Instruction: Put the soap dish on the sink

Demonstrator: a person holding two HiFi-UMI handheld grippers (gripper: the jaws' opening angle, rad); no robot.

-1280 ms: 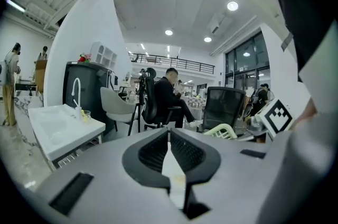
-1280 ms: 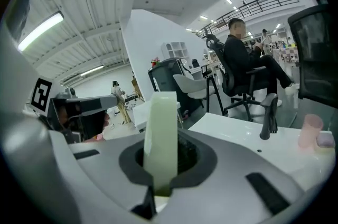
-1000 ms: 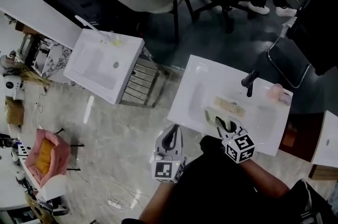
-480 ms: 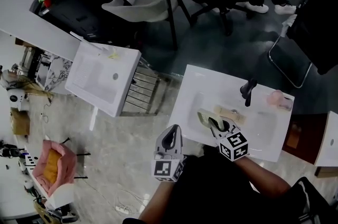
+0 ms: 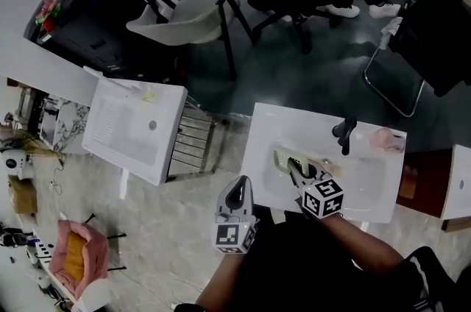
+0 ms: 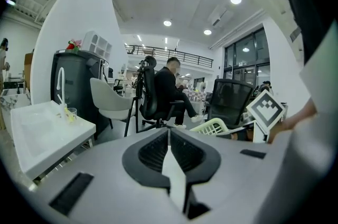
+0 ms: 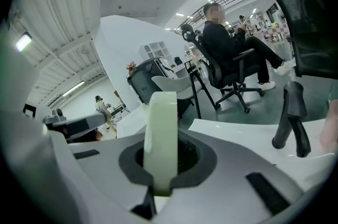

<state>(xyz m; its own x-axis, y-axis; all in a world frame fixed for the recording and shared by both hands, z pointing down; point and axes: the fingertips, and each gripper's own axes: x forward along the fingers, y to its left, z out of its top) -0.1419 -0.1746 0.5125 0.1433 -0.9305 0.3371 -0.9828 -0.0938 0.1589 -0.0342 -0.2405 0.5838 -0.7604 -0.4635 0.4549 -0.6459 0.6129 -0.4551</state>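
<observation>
A pale green slatted soap dish (image 5: 285,156) hangs over the left part of the white sink (image 5: 368,189) in the head view. My right gripper (image 5: 296,171) is shut on it; in the right gripper view the soap dish (image 7: 161,133) stands edge-on between the jaws, above the sink's rim (image 7: 237,133). The left gripper (image 5: 237,194) is shut and empty, over the floor by the sink's near left corner. From the left gripper view its closed jaws (image 6: 169,136) point toward the soap dish (image 6: 211,126).
A black faucet (image 5: 344,132) stands at the sink's back, with a pink object (image 5: 386,140) to its right and a beige item (image 5: 329,168) in the basin. A second white sink (image 5: 132,130) sits left, a white chair (image 5: 184,16) and seated people beyond.
The right gripper has carried the soap dish farther over the sink, toward its back left. The left gripper has stayed by the sink's near left corner. The head view has shifted.
</observation>
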